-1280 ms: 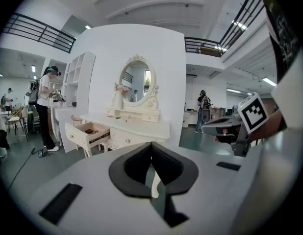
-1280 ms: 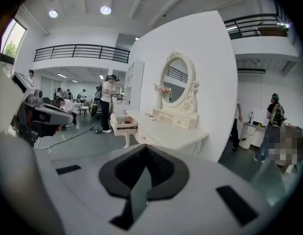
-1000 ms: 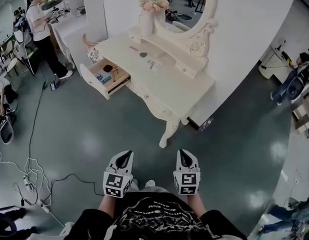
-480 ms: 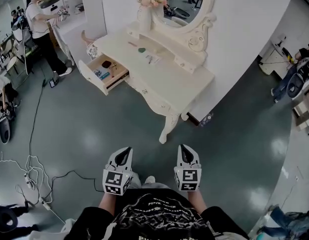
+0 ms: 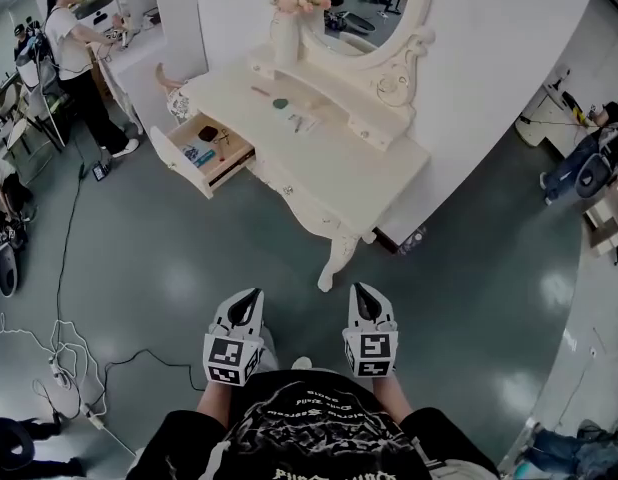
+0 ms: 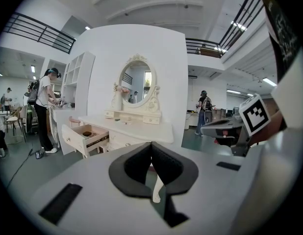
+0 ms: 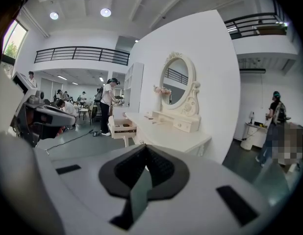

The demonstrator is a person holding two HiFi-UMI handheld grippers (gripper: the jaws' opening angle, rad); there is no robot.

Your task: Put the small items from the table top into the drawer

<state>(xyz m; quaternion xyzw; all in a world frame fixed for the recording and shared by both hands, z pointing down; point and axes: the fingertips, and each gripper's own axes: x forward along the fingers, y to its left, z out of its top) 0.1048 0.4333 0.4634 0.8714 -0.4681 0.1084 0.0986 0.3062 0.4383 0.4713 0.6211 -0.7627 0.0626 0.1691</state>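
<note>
My 2 claws, the left gripper [image 5: 249, 300] and the right gripper [image 5: 362, 298], are both pinched closed and empty at lower centre, over the green floor [image 5: 169, 258]. The small items [image 5: 301, 123] lie on the dressing table [image 5: 364, 173] at upper centre. The drawer [image 5: 179, 160] stands open at upper left.

The drawer [image 5: 211, 150] is pulled wide open at the left end of the cream surface [image 5: 359, 173]. It's got stuff in it already: a dark round thing [image 5: 208, 134], a blue bit [image 5: 197, 155], plus something thin I can't make out. Up on the surface, back near the mirror base, a small green round item [image 5: 280, 103] lies flat. There's a thin stick-like piece [image 5: 261, 92] just up-left of it and a couple of pale little items [image 5: 302, 123] to its right, too small to identify.
</note>
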